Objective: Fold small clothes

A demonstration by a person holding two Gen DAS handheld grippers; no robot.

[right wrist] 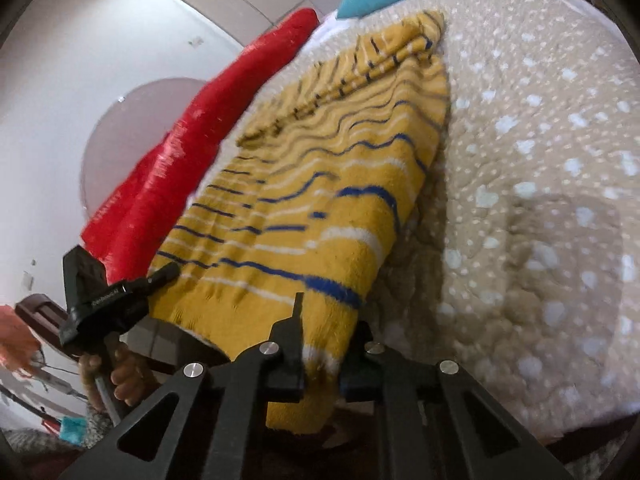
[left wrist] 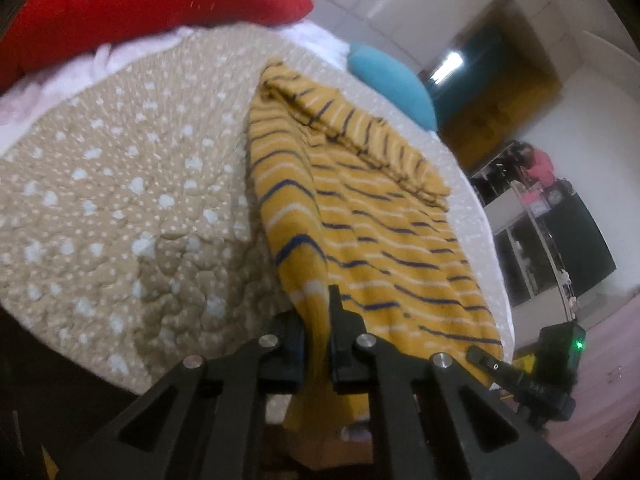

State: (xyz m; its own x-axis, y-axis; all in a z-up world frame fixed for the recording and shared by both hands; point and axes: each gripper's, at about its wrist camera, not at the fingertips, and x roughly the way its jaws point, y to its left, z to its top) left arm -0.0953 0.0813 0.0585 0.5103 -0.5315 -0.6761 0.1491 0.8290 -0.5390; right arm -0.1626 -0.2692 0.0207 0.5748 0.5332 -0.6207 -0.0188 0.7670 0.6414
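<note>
Nearest, the left hand-held gripper (left wrist: pixel 318 320) was closed on one near corner of the striped yellow garment (left wrist: pixel 372 240), and the right hand-held gripper (right wrist: pixel 326 332) was pinched shut on the other near corner (right wrist: pixel 316 208). Cloth hung down between each pair of fingers, below the bed's near edge, where its hem was cut off by the gripper frames. Beyond, the garment lay lengthwise on the dotted beige bedspread (left wrist: pixel 120 200), its far end bunched into a fold. Bare bedspread lay open to one side; the other side ran close to the bed edge. Farther off lay a red pillow (left wrist: pixel 140 4) and a teal pillow (left wrist: pixel 396 80). Both views were blurred.
</note>
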